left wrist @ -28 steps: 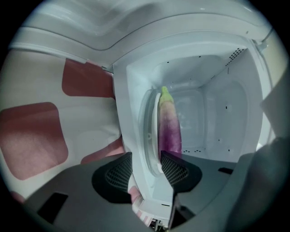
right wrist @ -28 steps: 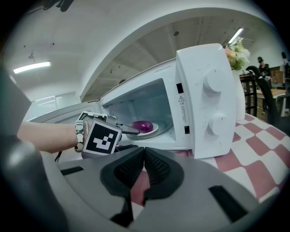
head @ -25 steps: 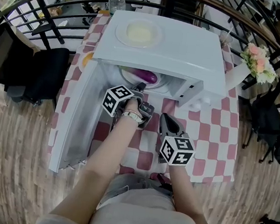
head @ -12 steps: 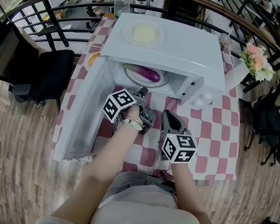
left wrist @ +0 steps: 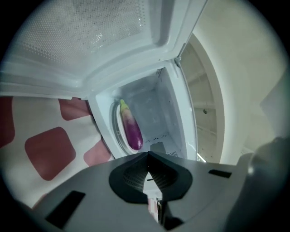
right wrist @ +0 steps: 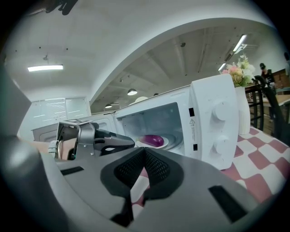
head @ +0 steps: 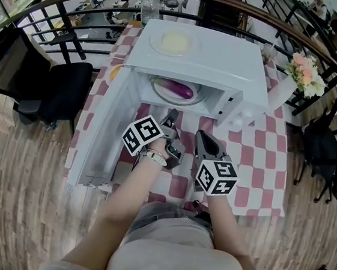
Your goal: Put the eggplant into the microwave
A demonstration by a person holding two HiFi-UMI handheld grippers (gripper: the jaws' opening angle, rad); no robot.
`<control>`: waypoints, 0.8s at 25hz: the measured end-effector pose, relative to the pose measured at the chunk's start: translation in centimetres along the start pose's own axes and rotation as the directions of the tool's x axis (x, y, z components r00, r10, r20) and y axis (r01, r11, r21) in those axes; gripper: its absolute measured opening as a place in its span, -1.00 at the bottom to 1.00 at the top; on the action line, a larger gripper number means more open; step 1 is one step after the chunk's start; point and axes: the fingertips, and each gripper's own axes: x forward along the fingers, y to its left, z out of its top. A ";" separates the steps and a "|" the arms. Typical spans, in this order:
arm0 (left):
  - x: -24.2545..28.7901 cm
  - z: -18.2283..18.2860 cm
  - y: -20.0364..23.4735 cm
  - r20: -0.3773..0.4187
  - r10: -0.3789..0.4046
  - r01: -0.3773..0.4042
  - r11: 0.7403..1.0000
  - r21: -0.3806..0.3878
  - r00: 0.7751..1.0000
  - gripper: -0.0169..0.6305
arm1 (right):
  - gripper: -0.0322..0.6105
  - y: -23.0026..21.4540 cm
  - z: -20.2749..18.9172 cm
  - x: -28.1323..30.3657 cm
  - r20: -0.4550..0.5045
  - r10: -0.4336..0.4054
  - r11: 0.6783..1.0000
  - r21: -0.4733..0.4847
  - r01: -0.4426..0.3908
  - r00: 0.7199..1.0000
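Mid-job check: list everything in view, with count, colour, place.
White microwave oven: one, white, centre, door open.
Purple eggplant: one, purple, on plate inside microwave.
Round plate: one, white, inside microwave.
Shallow dish: one, white, atop microwave.
Checked tablecloth: one, red-white, under microwave.
Flower bouquet: one, pink-white, right of microwave.
Plastic bottle: one, clear, behind microwave.
Office chair: one, black, left of microwave.
Left hand-held gripper: one, grey, before microwave, just closed, empty.
Right hand-held gripper: one, grey, beside it, shut, empty.

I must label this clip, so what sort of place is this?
Probably a staged dining corner on an indoor balcony: a microwave on a checked tablecloth, flowers, and a curved railing behind.
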 end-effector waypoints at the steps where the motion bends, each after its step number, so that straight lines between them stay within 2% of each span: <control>1: -0.3 0.0 -0.4 0.010 -0.022 0.022 1.000 0.019 1.000 -0.94 | -0.82 0.0 0.1 -0.1 0.002 0.000 1.000 -0.002 0.000 1.000; 4: -1.1 0.1 -1.6 0.036 -0.110 0.107 0.992 0.071 0.993 -0.94 | -0.83 0.2 0.3 -0.3 0.010 -0.002 1.000 -0.009 0.002 1.000; 7: -2.1 0.1 -2.5 0.056 -0.177 0.167 0.973 0.160 0.983 -0.94 | -0.82 0.5 0.3 -0.5 0.019 0.004 1.000 -0.017 -0.003 1.000; 10: -3.1 -0.1 -3.2 0.053 -0.200 0.177 0.942 0.285 0.978 -0.94 | -0.82 0.9 0.4 -0.7 0.029 0.011 0.999 -0.033 -0.010 1.000; 12: -3.5 -0.3 -3.6 0.047 -0.193 0.161 0.910 0.382 0.980 -0.94 | -0.83 1.3 0.5 -0.8 0.032 0.016 0.999 -0.044 -0.014 0.999; 15: -4.0 -0.7 -4.4 0.033 -0.188 0.144 0.841 0.521 0.982 -0.94 | -0.83 1.7 0.4 -0.8 0.036 0.019 0.998 -0.057 -0.017 0.999; 18: -4.4 -1.6 -5.0 -0.005 -0.172 0.129 0.721 0.681 0.985 -0.94 | -0.82 2.0 0.5 -0.8 0.044 0.016 0.997 -0.071 -0.013 0.999; 20: -4.7 -2.0 -5.1 -0.022 -0.162 0.124 0.656 0.745 0.987 -0.94 | -0.82 2.1 0.5 -0.9 0.048 0.014 0.997 -0.079 -0.010 0.999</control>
